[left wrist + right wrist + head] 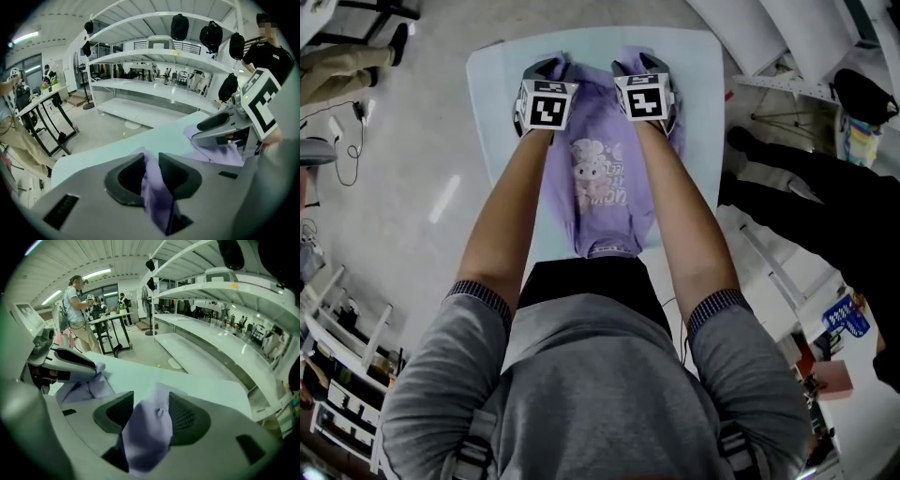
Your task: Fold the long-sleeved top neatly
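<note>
A purple long-sleeved top point(598, 187) with a cartoon print lies lengthwise on the pale table point(497, 80). Its near hem reaches the table edge in front of me. Both grippers are at its far end, side by side and pointing down. My left gripper point(546, 67) is shut on a thin fold of the purple fabric point(157, 197), which runs up between the dark pads point(180, 176). My right gripper point(643, 64) is shut on a thicker bunch of the same cloth point(147, 427). Each gripper view shows the other gripper beside it over the fabric.
A person in black point(825, 187) stands close to the table's right side. White shelving point(154, 58) with black bags point(179, 26) hung on it stands beyond the table's far edge. Another person point(75, 305) stands by a desk farther off. Racks point(337, 337) fill the floor at my left.
</note>
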Motion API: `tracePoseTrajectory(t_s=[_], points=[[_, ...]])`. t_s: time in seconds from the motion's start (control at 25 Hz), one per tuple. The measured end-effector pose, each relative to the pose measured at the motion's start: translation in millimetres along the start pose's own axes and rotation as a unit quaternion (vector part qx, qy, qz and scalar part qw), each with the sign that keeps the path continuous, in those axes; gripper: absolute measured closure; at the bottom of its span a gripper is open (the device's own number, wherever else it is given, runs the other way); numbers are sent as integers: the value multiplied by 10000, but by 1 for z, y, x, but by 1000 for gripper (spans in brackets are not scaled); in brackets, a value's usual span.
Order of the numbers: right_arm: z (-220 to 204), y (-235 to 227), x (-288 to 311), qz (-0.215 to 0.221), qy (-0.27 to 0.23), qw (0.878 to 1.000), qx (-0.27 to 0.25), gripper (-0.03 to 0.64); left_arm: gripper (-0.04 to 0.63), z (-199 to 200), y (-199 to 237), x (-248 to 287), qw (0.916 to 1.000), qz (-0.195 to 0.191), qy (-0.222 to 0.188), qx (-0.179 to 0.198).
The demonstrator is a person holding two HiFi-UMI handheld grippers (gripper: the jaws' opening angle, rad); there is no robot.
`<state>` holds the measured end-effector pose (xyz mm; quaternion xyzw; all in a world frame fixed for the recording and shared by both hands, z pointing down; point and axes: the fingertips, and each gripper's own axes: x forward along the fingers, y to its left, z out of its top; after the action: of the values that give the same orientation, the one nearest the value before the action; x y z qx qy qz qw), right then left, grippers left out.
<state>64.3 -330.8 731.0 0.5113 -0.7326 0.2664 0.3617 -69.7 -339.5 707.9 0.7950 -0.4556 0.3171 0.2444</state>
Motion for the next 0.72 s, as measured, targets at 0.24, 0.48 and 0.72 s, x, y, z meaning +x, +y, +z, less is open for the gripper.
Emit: tracePoseTrajectory(t_s=[0.24,0.48,0.72], points=[[-15,-9,4,-233,305,9993,24,577,554,-5,12,-10,9996,144,-157,-199],[4,-30,-50,-416,-396,9968,561,586,557,14,29,-68,9950,236,-811,-540],[14,-51,-135,-529,-1033,9901,785,586,557,34,35,-147,9856,264,-1461,-814]])
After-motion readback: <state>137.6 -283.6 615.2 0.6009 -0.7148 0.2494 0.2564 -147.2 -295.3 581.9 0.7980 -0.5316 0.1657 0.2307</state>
